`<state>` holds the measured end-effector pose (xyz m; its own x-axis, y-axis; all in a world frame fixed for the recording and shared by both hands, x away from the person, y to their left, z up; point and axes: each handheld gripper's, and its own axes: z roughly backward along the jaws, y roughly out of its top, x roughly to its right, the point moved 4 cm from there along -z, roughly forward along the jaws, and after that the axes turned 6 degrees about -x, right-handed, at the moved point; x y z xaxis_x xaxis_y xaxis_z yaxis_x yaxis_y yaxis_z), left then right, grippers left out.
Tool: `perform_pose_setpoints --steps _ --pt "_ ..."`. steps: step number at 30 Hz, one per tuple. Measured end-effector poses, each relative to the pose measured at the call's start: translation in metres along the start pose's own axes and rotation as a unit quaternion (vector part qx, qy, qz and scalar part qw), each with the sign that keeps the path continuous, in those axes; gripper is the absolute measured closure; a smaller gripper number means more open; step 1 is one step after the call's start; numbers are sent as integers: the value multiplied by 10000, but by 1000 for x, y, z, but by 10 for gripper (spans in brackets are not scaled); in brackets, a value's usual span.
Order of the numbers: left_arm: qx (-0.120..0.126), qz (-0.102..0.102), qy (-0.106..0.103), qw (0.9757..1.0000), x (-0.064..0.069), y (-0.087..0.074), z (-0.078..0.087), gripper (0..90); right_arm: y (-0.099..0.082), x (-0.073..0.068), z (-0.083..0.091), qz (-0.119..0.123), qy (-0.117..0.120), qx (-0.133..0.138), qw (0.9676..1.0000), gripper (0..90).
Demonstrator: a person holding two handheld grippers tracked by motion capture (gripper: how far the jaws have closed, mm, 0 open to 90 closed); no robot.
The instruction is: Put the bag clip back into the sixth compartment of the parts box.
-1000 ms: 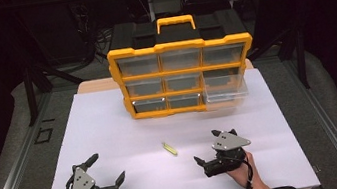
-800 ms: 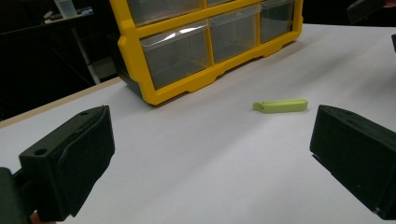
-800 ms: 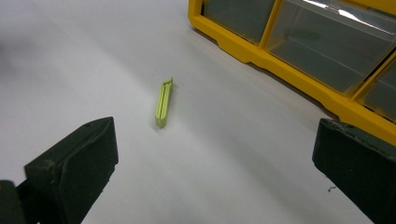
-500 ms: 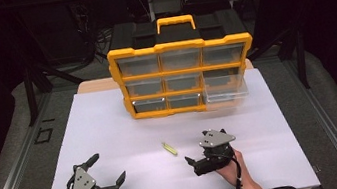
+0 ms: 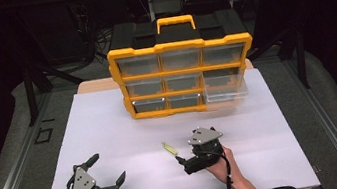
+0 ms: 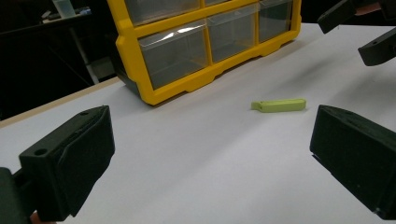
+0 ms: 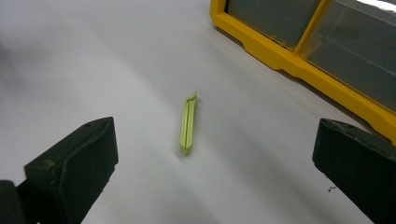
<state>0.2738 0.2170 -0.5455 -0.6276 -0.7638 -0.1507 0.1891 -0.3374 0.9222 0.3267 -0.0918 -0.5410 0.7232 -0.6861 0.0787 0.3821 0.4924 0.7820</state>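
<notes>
A small lime-green plastic clip [image 5: 169,148] lies flat on the white table sheet [image 5: 111,128], in front of the yellow drawer organizer [image 5: 184,77]. My right gripper [image 5: 182,160] sits just behind and right of the clip, open, pointing at it. In the right gripper view the clip [image 7: 187,123] lies ahead, between the wide-apart jaws, with the right gripper [image 7: 215,172] holding nothing. My left gripper [image 5: 108,168] rests open at the front left. Its own view shows the left gripper [image 6: 210,158] empty and the clip [image 6: 279,105] farther off to the right.
The organizer has clear drawers; one at the right [image 5: 226,90] is pulled out. The organizer's yellow frame [image 7: 299,58] stands beyond the clip to the right. The other gripper's jaws [image 6: 364,28] show at the top right of the left gripper view.
My right gripper has moved left and slightly forward, closing in on the green clip. The left gripper has stayed about where it was.
</notes>
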Motion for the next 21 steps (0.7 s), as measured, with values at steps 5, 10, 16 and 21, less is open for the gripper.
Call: perform_pose_setpoints --steps 5,10,16,21 --pt "-17 -38 11 10000 0 0 0 0 9 -3 -6 37 -4 -89 10000 0" --pt "-5 -55 0 10000 0 0 0 0 12 -4 -12 -5 48 -209 9998 0" --pt "2 -69 -37 10000 1 1 0 0 12 -3 -20 -19 74 -356 9993 0" --pt "-7 -74 -29 10000 1 1 0 0 14 -5 -27 -29 145 -512 9986 0"
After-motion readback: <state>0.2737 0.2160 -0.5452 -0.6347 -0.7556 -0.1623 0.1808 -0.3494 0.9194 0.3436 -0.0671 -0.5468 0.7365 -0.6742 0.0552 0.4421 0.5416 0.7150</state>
